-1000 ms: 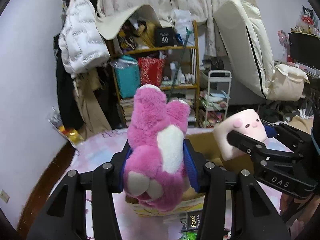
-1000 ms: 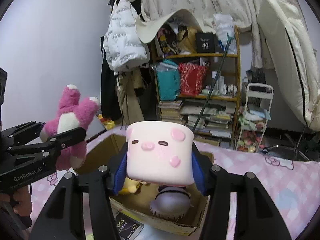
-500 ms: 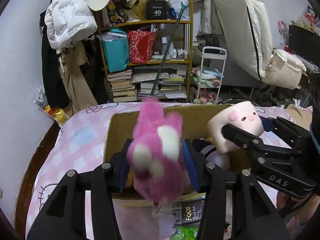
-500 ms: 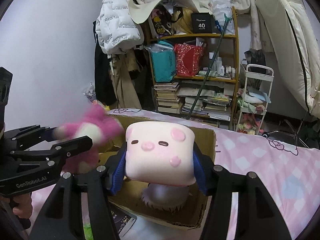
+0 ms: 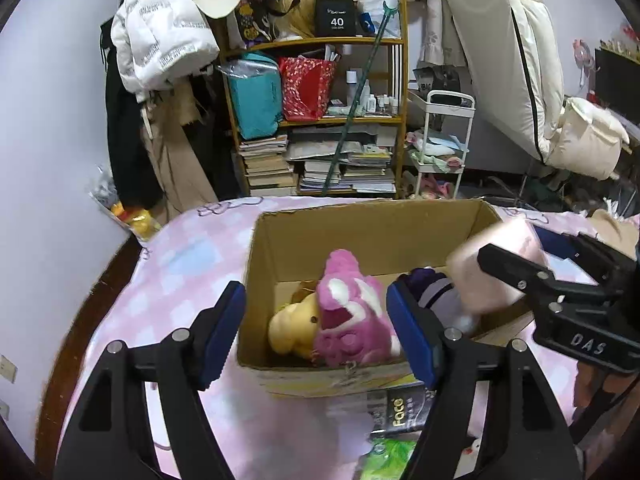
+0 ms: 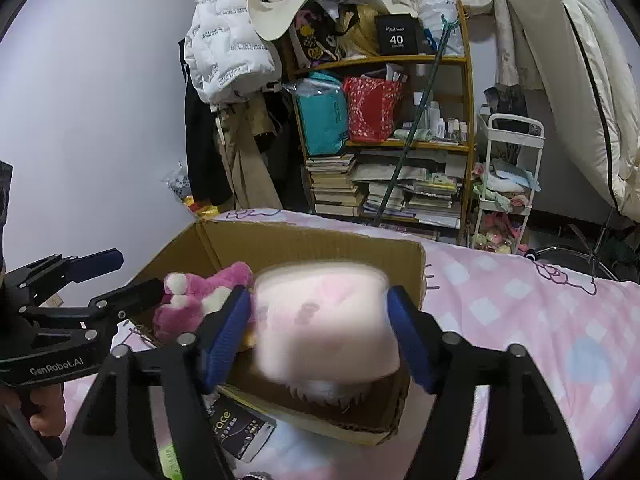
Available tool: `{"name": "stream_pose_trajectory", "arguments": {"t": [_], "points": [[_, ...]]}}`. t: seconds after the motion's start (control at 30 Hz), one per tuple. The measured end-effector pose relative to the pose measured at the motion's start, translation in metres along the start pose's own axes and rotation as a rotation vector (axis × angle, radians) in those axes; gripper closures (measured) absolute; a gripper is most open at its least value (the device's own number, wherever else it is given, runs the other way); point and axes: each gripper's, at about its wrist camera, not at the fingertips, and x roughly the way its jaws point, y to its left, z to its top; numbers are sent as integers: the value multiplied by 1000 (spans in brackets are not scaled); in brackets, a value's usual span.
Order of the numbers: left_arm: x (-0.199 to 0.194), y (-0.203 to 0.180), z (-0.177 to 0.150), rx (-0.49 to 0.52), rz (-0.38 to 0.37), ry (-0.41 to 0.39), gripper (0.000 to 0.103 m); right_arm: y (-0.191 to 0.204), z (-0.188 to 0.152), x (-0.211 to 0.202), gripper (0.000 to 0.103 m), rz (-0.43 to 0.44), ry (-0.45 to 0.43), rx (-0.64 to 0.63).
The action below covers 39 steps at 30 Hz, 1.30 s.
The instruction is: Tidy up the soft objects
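Observation:
An open cardboard box (image 5: 360, 212) (image 6: 320, 236) sits on the pink checked bed. The pink plush (image 5: 352, 316) (image 6: 200, 300) lies inside it on a yellow plush (image 5: 292, 328), beside a purple-grey plush (image 5: 436, 292). My left gripper (image 5: 316, 332) (image 6: 124, 276) hovers over the box's near wall; its jaws are opening and touch nothing. My right gripper (image 6: 318, 336) (image 5: 552, 264) is over the box's right side. Its jaws are opening too, with the white-pink marshmallow plush (image 6: 324, 320) (image 5: 492, 276) blurred between them and coming loose.
A dark "Face" packet (image 5: 400, 416) (image 6: 240, 424) and a green packet (image 5: 388, 456) lie just in front of the box. Beyond the bed stand a cluttered wooden shelf (image 5: 320, 120), a white cart (image 5: 440, 152) and hanging coats. A hand (image 6: 44, 412) holds the left gripper.
The pink plush left the left gripper and dropped into the box. Both grippers tipped downward and their jaws widened. The marshmallow plush, held firmly before, now blurs between the right pads.

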Motion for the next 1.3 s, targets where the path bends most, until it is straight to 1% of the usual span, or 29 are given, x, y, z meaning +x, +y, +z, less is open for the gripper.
{"name": "stream_pose_trajectory", "arguments": {"t": [0.03,0.13,0.23,0.3,0.33,0.43,0.5,0.67,0.83,1.13,1.3], "points": [[-2,1,0,5,6,-1,31,1,0,-3,14,-1,-10,-3],[-13,4,0,-5,14,-10,29,5,1,-13,13,-10,-22,-13],[-24,8,0,-25,12,-20,21,7,2,-19,13,-20,8,-17],[-33,10,0,-28,14,-32,20,8,1,-27,13,-18,15,-16],[-38,10,0,-26,18,-36,19,8,0,-31,11,-21,16,-13],[-50,9,-2,-11,52,-42,8,8,-1,-43,4,-45,4,0],[-59,8,-5,-3,64,-50,8,8,-2,-51,3,-51,-7,10],[-75,8,-15,4,57,-36,8,10,-4,-66,3,-55,-11,17],[-92,5,-22,19,57,-22,8,15,-10,-83,3,-36,-14,28],[-121,-1,-44,24,58,21,8,26,-24,-110,2,-28,-16,15],[-124,-2,-55,20,50,64,8,27,-32,-118,2,-8,5,9]]}}
